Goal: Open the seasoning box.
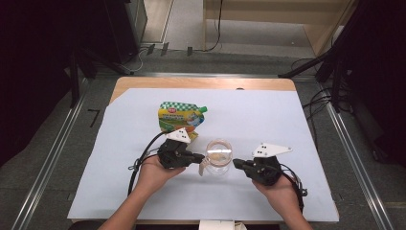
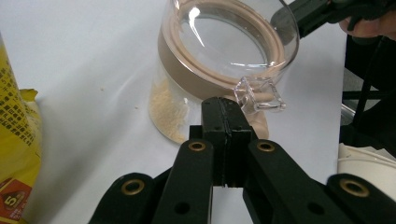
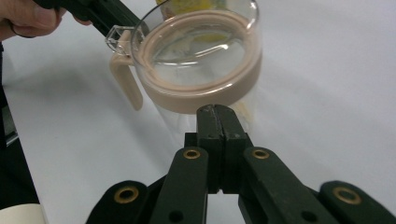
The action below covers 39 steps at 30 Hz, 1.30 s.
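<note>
Both hand-held grippers, left (image 1: 201,157) and right (image 1: 236,164), were pressed together flanking the jar (image 1: 219,158); a pouch (image 1: 180,116) lay just behind it.

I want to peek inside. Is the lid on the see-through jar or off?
On. The tan-rimmed lid sits in the top of the clear jar, which holds only a little pale powder at the bottom.

Jar (image 1: 219,158): clear glass, beige lid ring and beige handle, pale yellow-tan crumbs inside. Pouch (image 1: 180,118), far left of the jar: yellow body, green-and-white chequered top, red patch on a corner. Left claw (image 1: 201,156) and right claw (image 1: 236,163): black, brass-coloured rivets. Table (image 1: 268,120): white sheet over light wood.
</note>
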Each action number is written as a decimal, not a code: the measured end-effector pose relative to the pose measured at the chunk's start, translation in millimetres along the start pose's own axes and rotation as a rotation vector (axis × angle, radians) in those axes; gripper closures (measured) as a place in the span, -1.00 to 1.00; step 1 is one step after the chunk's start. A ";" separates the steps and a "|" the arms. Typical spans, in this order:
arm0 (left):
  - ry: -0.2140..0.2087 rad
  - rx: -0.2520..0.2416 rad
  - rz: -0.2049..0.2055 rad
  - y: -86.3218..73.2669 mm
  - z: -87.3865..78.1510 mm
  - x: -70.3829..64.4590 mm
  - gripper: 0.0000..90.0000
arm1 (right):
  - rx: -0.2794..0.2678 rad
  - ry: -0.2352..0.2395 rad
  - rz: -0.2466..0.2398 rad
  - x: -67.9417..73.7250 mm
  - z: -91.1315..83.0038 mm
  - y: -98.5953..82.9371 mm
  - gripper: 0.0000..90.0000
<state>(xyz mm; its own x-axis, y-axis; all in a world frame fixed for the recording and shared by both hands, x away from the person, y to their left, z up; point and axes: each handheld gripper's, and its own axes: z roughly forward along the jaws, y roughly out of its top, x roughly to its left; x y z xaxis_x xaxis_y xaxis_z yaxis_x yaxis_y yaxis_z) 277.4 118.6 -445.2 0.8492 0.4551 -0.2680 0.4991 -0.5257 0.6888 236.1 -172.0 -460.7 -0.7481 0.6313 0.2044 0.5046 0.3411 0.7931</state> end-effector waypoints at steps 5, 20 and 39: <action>0.004 0.013 0.012 0.3 1.4 -2.9 1.00 | 0.012 0.004 -0.010 6.2 4.5 0.4 1.00; -0.031 0.002 0.009 -0.7 -0.4 -7.3 1.00 | 0.032 -0.014 0.008 0.6 8.0 3.1 1.00; -0.044 -0.005 0.016 -1.8 4.4 -19.3 1.00 | 0.016 -0.096 0.021 -6.2 22.0 9.6 1.00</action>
<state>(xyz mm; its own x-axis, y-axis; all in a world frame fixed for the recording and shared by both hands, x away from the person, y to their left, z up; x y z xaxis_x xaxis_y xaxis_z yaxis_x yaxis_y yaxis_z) 261.0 107.6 -444.3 0.8638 0.4145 -0.2865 0.4848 -0.5288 0.6966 255.1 -157.3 -467.0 -0.6927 0.7023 0.1642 0.5271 0.3376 0.7799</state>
